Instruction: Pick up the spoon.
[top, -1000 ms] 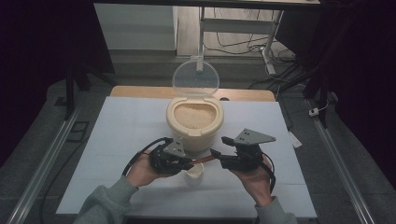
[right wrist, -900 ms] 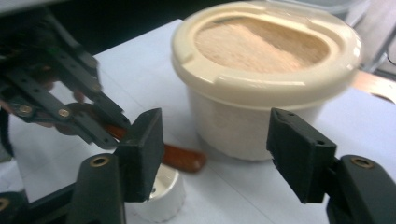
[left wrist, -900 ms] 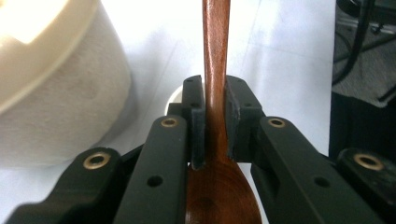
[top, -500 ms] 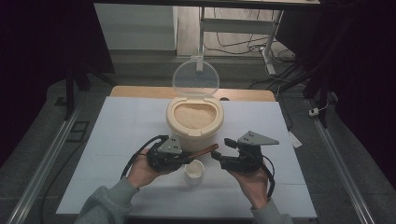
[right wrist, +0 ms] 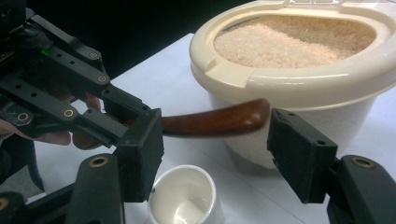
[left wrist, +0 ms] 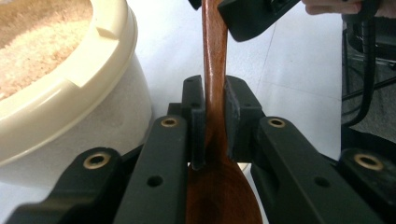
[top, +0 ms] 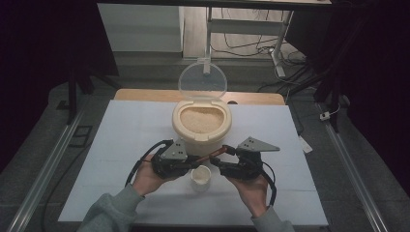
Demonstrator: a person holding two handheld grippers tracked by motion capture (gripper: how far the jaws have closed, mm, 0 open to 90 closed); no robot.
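The right gripper point(top: 218, 163) has drawn back from the spoon point(top: 209, 156) since a second ago, when both grippers met close together over the cup point(top: 200, 177); its jaws now stand apart on either side of the handle's free end without touching it. The left gripper point(top: 192, 163) holds the wooden spoon alone, jaws clamped on the neck just above the bowl, as its own view shows: the dark pads point(left wrist: 196, 116) press both sides of the reddish-brown handle point(left wrist: 214, 70), which runs up towards the other gripper. From the high view, the spoon lies nearly level between the two hands, slanting slightly up to the person's right, above the small white cup on the white table point(top: 121, 130). In the right gripper view the rounded handle tip point(right wrist: 243, 116) sits in the gap between the spread jaws, with the open cup point(right wrist: 182, 198) below it. Just behind stands the cream tub point(top: 202, 123), full of pale grain, its clear round lid point(top: 202, 81) raised upright at the far side. Grey sleeves point(top: 113, 212) enter from the table's near edge.
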